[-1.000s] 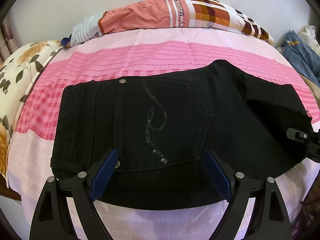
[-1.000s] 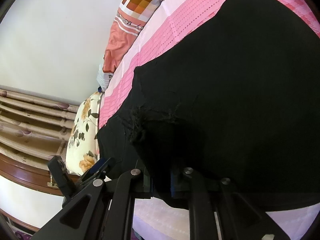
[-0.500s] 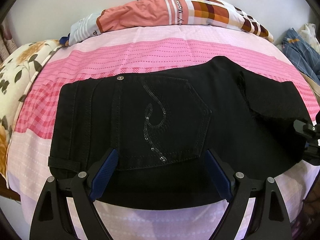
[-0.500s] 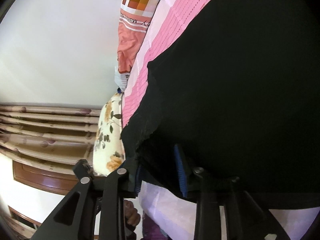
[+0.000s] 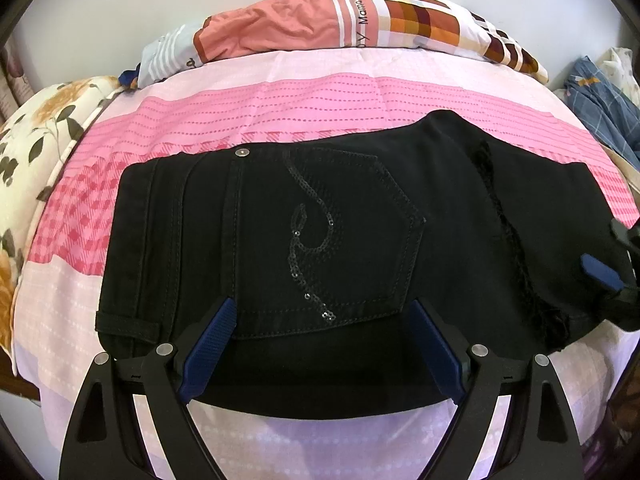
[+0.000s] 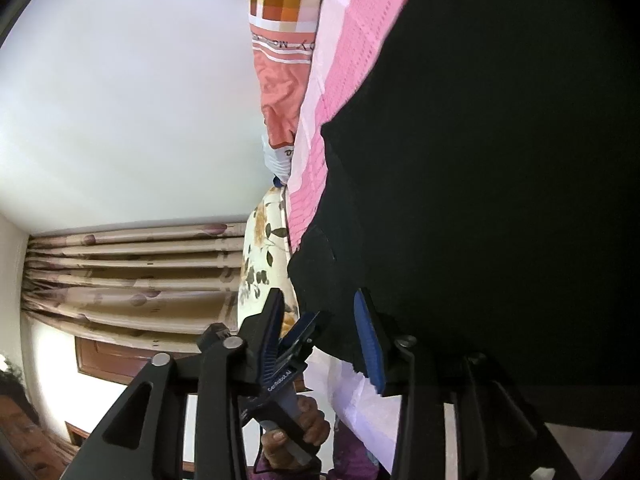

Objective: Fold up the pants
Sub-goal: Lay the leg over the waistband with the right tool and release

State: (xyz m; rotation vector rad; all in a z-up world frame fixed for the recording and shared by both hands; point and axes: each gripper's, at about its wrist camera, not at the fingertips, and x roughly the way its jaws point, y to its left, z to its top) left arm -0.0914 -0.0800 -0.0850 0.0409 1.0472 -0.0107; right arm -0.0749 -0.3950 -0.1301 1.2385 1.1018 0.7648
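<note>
Black denim pants [image 5: 360, 240], folded flat on the pink patterned bed [image 5: 280, 100]; sequin swirl on the pocket. Left gripper [image 5: 324, 344] jaws wide apart, the pants' near fold between them, unpinched. Right gripper [image 6: 320, 344] jaws have just been opening, the frayed hem between them.

1 pr black pants [image 5: 320, 248], 2 tools, 2 pillows, 1 bedsheet [image 5: 320, 100].
</note>
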